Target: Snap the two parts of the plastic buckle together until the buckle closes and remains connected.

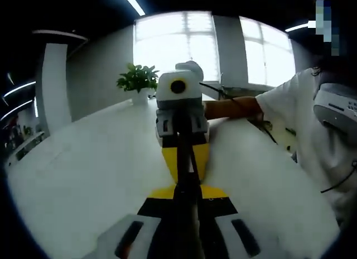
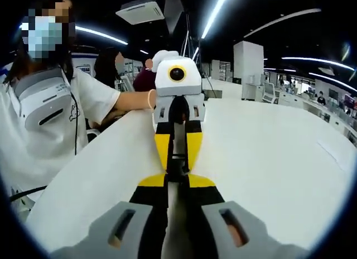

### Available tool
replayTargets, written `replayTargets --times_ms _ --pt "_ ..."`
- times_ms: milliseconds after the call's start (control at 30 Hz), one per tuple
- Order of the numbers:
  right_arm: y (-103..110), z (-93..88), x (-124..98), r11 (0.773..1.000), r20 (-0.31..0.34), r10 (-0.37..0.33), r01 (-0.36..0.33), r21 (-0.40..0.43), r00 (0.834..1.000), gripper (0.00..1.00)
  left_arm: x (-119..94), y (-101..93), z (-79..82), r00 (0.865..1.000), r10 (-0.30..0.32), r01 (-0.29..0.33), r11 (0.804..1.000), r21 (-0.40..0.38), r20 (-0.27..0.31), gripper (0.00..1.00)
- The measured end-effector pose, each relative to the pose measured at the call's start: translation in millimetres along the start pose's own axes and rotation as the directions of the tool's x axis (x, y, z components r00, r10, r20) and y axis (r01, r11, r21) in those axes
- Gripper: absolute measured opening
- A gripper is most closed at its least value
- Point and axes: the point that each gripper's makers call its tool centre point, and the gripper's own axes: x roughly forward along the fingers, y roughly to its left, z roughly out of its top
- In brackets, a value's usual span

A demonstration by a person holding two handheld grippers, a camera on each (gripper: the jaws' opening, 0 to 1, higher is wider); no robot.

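Buckle strap [image 1: 187, 175] pinched taut between left gripper [image 2: 178, 137] at 12 and right gripper [image 1: 185, 140]; closure unconfirmed, buckle hidden.

Two tongs [image 1: 184, 236] [image 2: 177, 236], one white table [image 1: 83, 158], one potted plant [image 1: 138, 80], one strap [image 2: 177, 158].

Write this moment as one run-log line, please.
left gripper: jaws shut on buckle | right gripper: jaws shut on buckle | tips: meeting above table | closure: hidden
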Motion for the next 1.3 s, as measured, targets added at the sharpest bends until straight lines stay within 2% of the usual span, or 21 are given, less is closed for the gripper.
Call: replayTargets --times_ms 333,667,867,1133,1300 --pt "-1.4 0.2 0.8 1.0 -0.011 -0.015 0.015 -0.021 1.0 0.11 -2.7 -0.9 -1.4 1.0 0.008 -0.008 1.0 -0.005 -0.012 0.12" --pt "-3.5 -1.5 1.7 0.999 -0.018 -0.04 0.04 0.001 0.999 0.12 -0.6 0.2 -2.7 0.999 0.04 -0.04 0.999 -0.009 -0.021 0.13" --pt "-4.7 -0.4 2.8 0.998 -0.021 -0.059 0.059 -0.018 0.998 0.12 -0.1 0.3 -0.6 0.999 0.044 -0.045 0.999 -0.016 -0.015 0.17" --pt "-5.8 3.4 1.0 0.996 -0.013 -0.082 0.082 -0.018 0.997 0.12 -1.3 2.7 0.6 0.998 0.057 -0.058 0.998 -0.018 -0.017 0.18" --pt "-7.3 4.9 -0.4 0.995 -0.013 -0.097 0.097 -0.007 0.995 0.16 -1.7 4.8 -0.1 0.998 0.064 -0.065 0.998 -0.019 -0.019 0.18"
